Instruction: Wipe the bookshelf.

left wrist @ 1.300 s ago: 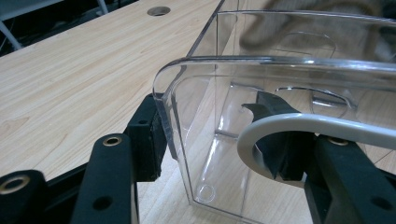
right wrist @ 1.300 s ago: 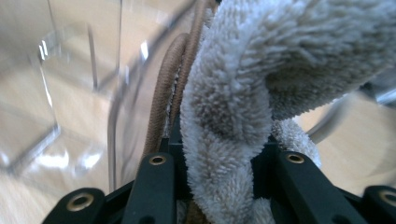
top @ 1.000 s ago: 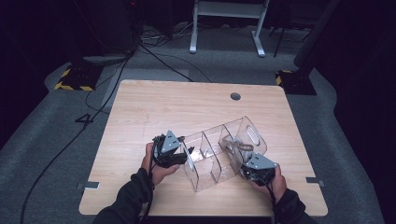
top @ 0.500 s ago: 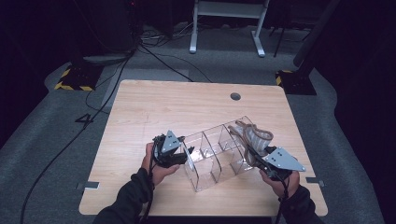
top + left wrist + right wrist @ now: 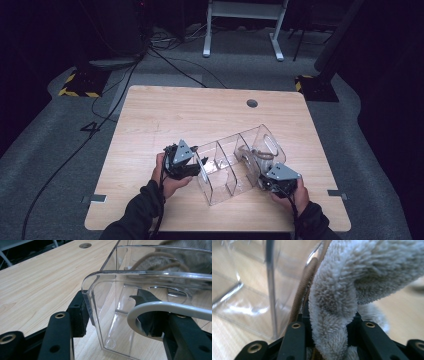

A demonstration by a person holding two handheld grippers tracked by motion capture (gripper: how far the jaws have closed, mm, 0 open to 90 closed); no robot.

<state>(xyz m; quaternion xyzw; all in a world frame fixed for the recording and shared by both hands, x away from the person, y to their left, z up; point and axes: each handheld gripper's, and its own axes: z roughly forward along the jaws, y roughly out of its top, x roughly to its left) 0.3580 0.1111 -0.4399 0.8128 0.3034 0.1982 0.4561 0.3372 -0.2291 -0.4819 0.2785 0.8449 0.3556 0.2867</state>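
We note the left gripper (image 5: 192, 164) steadying the clear organizer (image 5: 235, 167) on the desk (image 5: 165, 115), its jaws astride the end wall at nine o'clock. The right gripper (image 5: 265, 177) has its jaws clamped on the fluffy cloth (image 5: 337, 305), at the organizer's four o'clock end compartment. The organizer's long axis runs eight to two o'clock, so in our judgement the right hand does the placing.

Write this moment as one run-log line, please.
left gripper: shut on clear plastic divided organiser end wall | right gripper: shut on fluffy grey-beige cloth, at organiser's far compartment | wooden table
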